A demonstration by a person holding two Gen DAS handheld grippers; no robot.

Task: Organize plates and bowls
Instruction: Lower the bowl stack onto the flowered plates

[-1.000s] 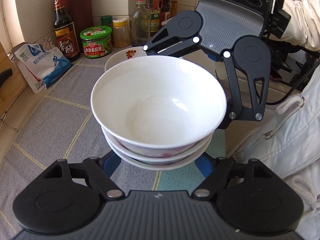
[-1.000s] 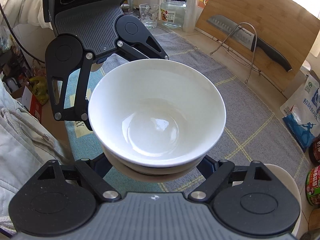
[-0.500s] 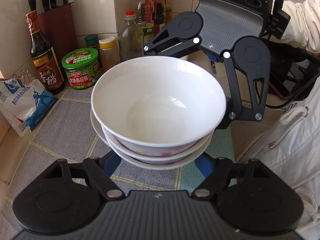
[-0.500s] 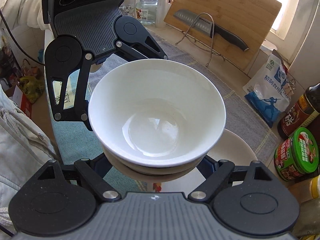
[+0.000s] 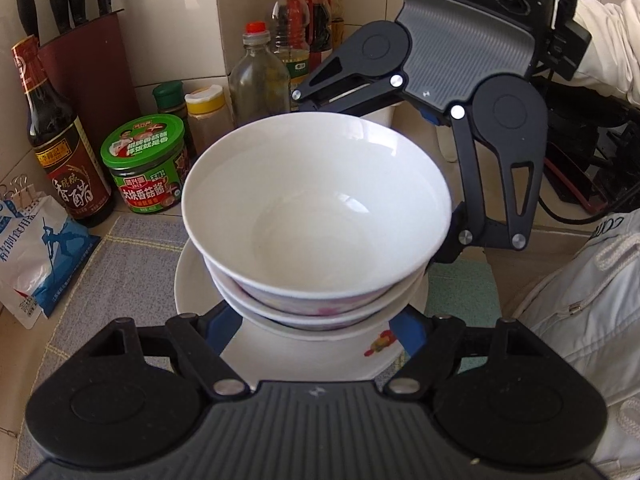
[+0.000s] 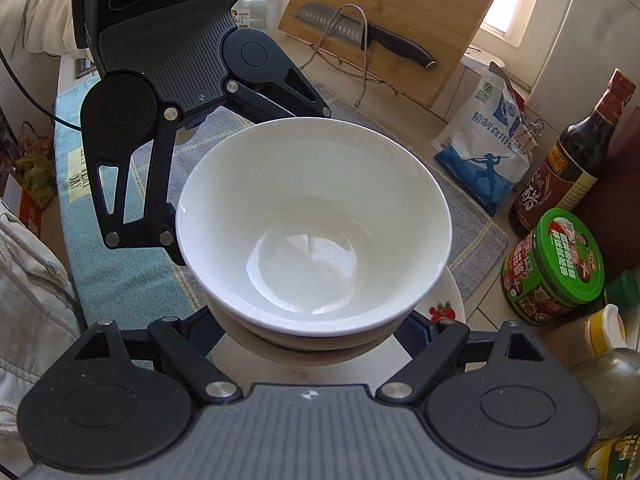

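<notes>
Countertop mat: stacked bowls clamped between left gripper and right gripper, above plate.

A tiled kitchen counter carries a grey checked mat with a white plate lying on it. Toward the back wall stand a dark vinegar bottle, a green-lidded sauce jar, a salt bag and a cutting board.
</notes>
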